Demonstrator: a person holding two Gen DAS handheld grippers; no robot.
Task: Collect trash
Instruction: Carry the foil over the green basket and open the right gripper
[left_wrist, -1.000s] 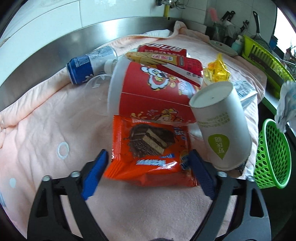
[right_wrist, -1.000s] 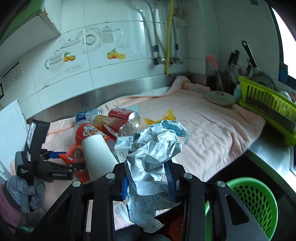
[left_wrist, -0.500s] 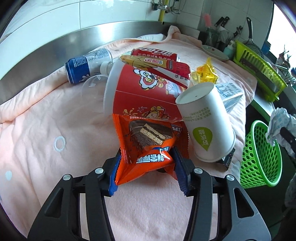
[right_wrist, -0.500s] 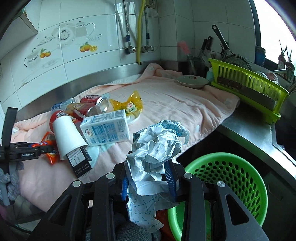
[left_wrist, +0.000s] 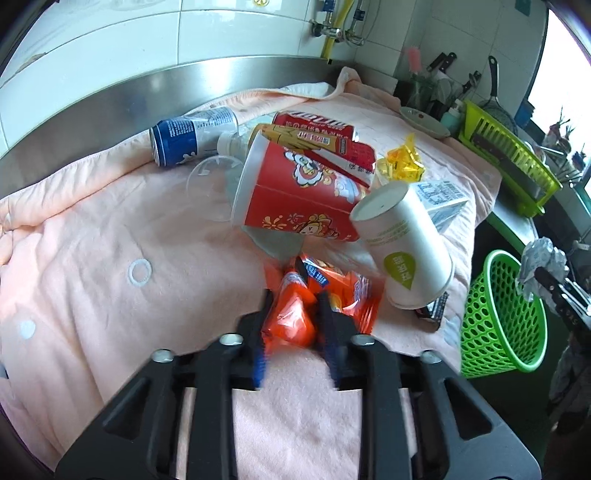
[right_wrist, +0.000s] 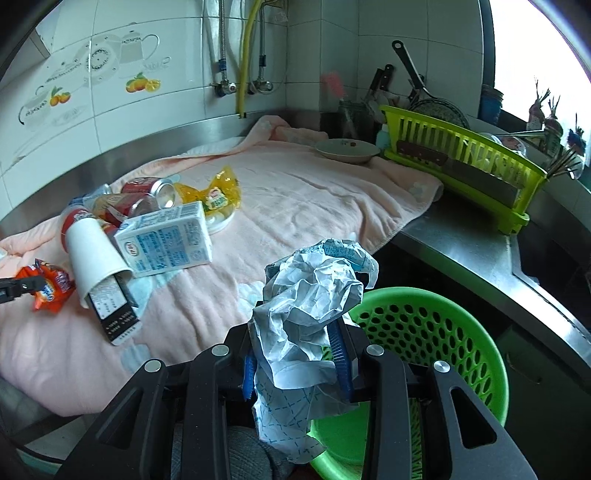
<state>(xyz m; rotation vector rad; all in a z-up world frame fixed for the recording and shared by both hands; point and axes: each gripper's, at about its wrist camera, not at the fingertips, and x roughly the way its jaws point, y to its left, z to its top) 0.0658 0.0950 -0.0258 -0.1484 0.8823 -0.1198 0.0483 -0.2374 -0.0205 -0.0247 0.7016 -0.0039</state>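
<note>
The left tool (left_wrist: 293, 325) is clamped on a crumpled orange snack wrapper (left_wrist: 295, 314), its blue pads pinching the packet's near end while the rest fans out toward 1 o'clock over the pink towel (left_wrist: 110, 258) that covers the bench. Just beyond, at 1 o'clock, a white paper cup (left_wrist: 406, 251) lies tilted with its closed base up. At 12 o'clock a red printed paper tub (left_wrist: 299, 195) lies on its side, a yellow-and-red stick packet (left_wrist: 303, 138) across its top. At 11 o'clock a blue-and-white can (left_wrist: 184, 138) lies near the steel backsplash. A yellow wrapper (left_wrist: 402, 162) and a milk carton (left_wrist: 441, 199) lie at 1 o'clock, farther off. The green mesh basket (left_wrist: 498, 314) stands off the bench edge at 3 o'clock.

The right tool (right_wrist: 295, 365) is closed tight on a wad of crumpled white paper (right_wrist: 314, 299), which bulges above the pads and hangs down below them. It is held beside the basket's (right_wrist: 424, 332) left rim, the basket opening lying at 4 o'clock. At 10 o'clock the carton (right_wrist: 166, 240), cup (right_wrist: 92, 251) and wrapper (right_wrist: 48, 284) lie on the towel (right_wrist: 295, 199). A yellow-green dish rack (right_wrist: 461, 170) stands at 1 o'clock.
</note>
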